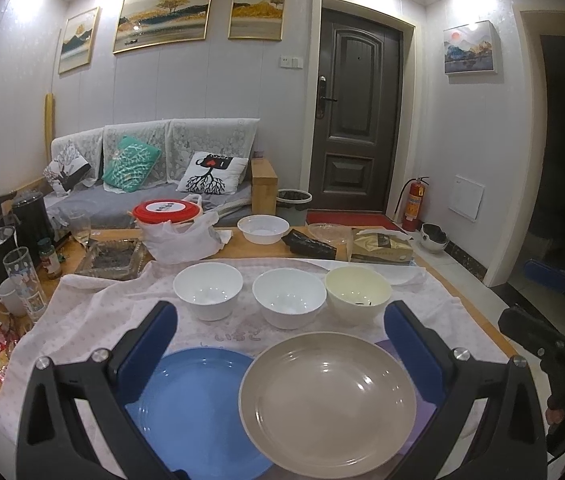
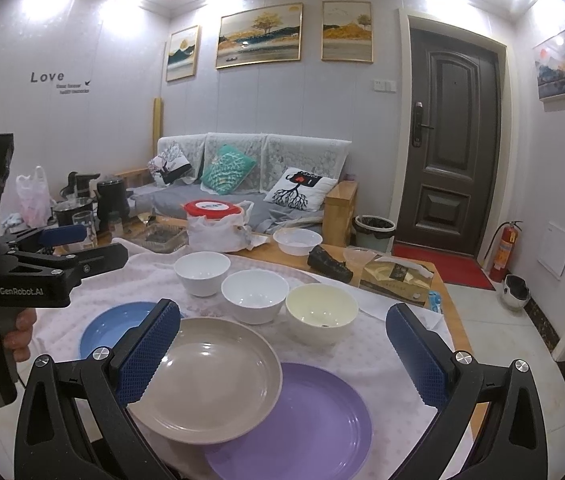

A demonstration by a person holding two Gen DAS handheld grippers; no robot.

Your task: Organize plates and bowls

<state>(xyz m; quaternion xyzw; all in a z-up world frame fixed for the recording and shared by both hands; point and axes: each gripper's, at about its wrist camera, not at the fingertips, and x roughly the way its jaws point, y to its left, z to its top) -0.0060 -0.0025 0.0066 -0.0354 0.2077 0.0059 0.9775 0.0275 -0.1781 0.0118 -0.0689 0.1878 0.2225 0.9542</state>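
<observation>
A beige plate (image 1: 328,402) lies on the cloth, overlapping a blue plate (image 1: 190,412) on its left and a purple plate (image 2: 306,428) on its right. Behind them stand two white bowls (image 1: 208,290) (image 1: 289,297) and a cream bowl (image 1: 358,294) in a row. My left gripper (image 1: 282,336) is open and empty, above the blue and beige plates. My right gripper (image 2: 282,336) is open and empty, above the beige plate (image 2: 206,380) and the purple plate. The left gripper also shows in the right wrist view (image 2: 82,244), held at the left.
A white patterned cloth (image 1: 82,320) covers the wooden table. Behind the bowls are another white bowl (image 1: 263,229), a red-lidded container (image 1: 167,212) in a bag, a glass tray (image 1: 110,258), a tissue box (image 1: 380,245), glasses and kettles at left (image 1: 22,284).
</observation>
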